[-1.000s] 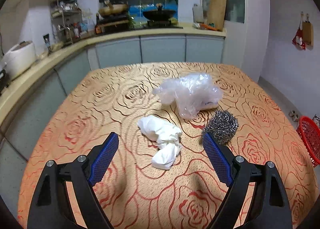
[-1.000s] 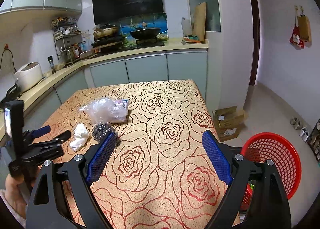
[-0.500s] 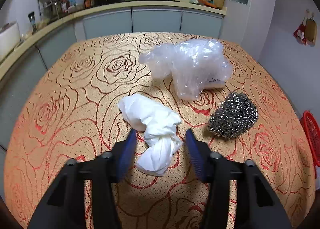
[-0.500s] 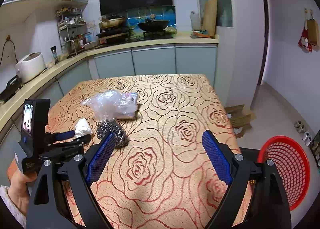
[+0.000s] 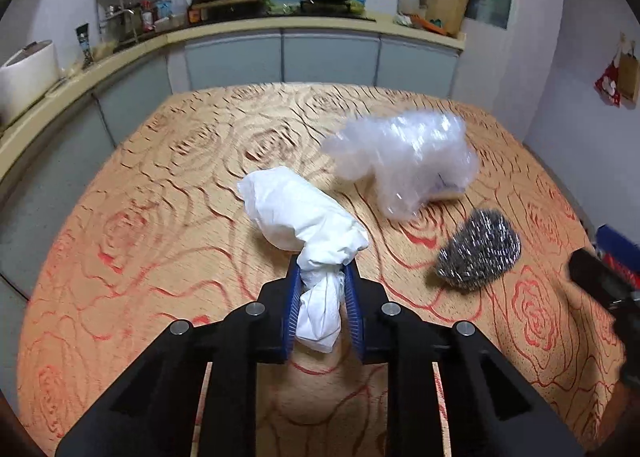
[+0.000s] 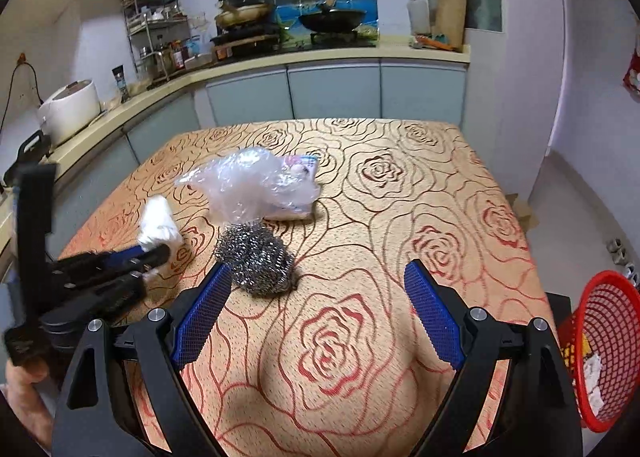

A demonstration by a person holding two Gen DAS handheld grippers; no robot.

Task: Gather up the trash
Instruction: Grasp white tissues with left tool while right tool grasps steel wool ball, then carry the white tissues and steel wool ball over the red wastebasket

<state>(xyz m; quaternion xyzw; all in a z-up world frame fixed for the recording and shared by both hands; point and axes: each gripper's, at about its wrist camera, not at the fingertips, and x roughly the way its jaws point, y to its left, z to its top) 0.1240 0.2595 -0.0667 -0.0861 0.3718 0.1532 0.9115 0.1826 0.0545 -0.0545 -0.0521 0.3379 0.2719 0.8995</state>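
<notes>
**Left tool pinching tissue for disposal**

The left tool, its jaws having just closed, grips the crumpled white paper tissue by its twisted tail on the rose-patterned counter. The right tool gapes empty, steel-wool scourer at eleven o'clock. Only the right view shows the red mesh basket at four o'clock, probably the trash's destination.

Crumpled white tissue wad pinched at its narrow end; clear plastic bag and steel scourer lie beside it on table.
</notes>
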